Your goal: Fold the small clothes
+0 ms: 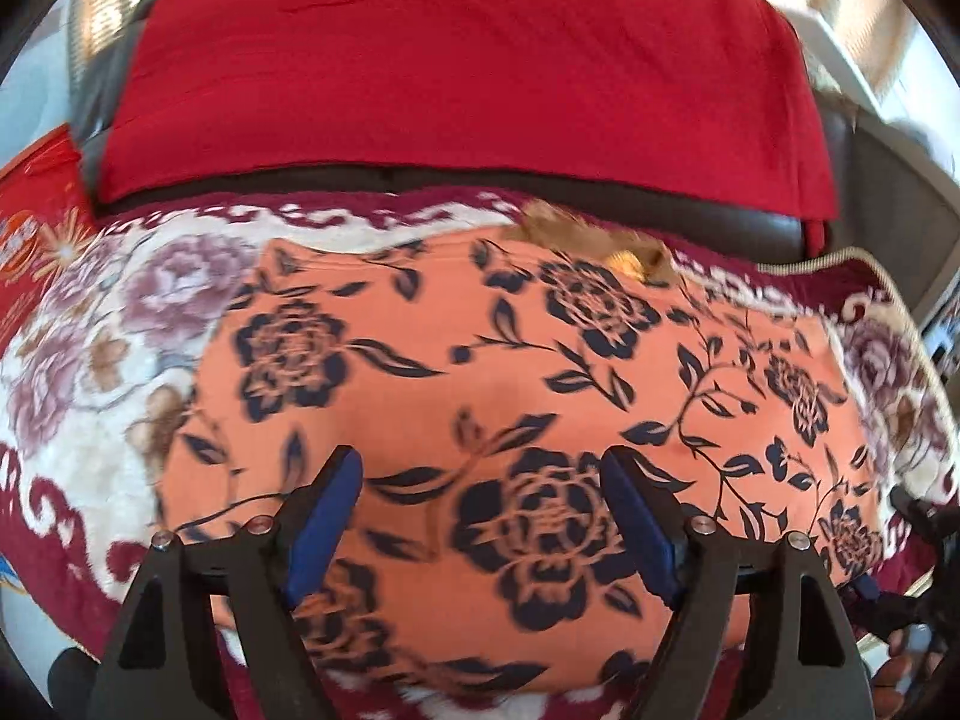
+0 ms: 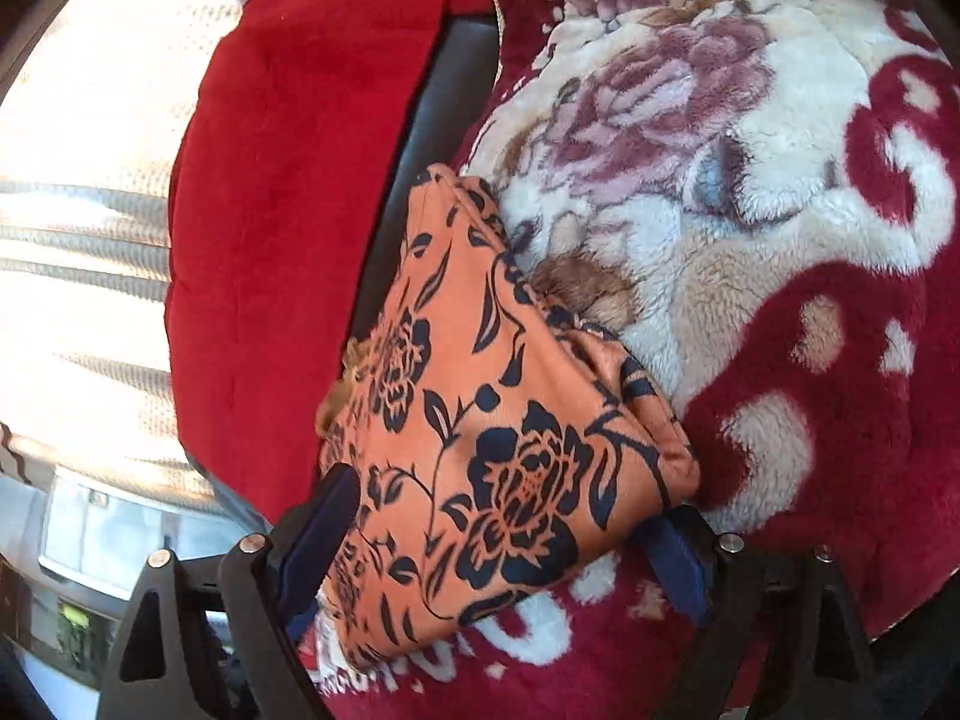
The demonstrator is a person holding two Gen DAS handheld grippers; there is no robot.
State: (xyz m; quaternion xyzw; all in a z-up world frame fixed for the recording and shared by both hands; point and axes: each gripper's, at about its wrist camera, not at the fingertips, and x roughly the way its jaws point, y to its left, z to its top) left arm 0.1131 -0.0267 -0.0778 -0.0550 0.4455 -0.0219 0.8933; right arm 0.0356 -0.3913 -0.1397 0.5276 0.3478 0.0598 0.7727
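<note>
An orange garment with dark navy flowers (image 1: 528, 360) lies spread flat on a fleece blanket (image 1: 108, 348). My left gripper (image 1: 480, 480) hovers over the garment's near part with its blue-padded jaws wide apart and nothing between them. In the right wrist view the same garment (image 2: 480, 420) shows as a folded stack seen from its end. My right gripper (image 2: 510, 510) is open around that end; the cloth lies between the jaws and covers the right fingertip. I cannot tell whether it touches the pads.
The blanket (image 2: 720, 240) is cream and maroon with mauve flowers. A red cushion (image 1: 456, 72) leans on a dark sofa back (image 1: 750, 222) behind the garment, and also shows in the right wrist view (image 2: 288, 180). Bright curtains (image 2: 78, 150) are at the left.
</note>
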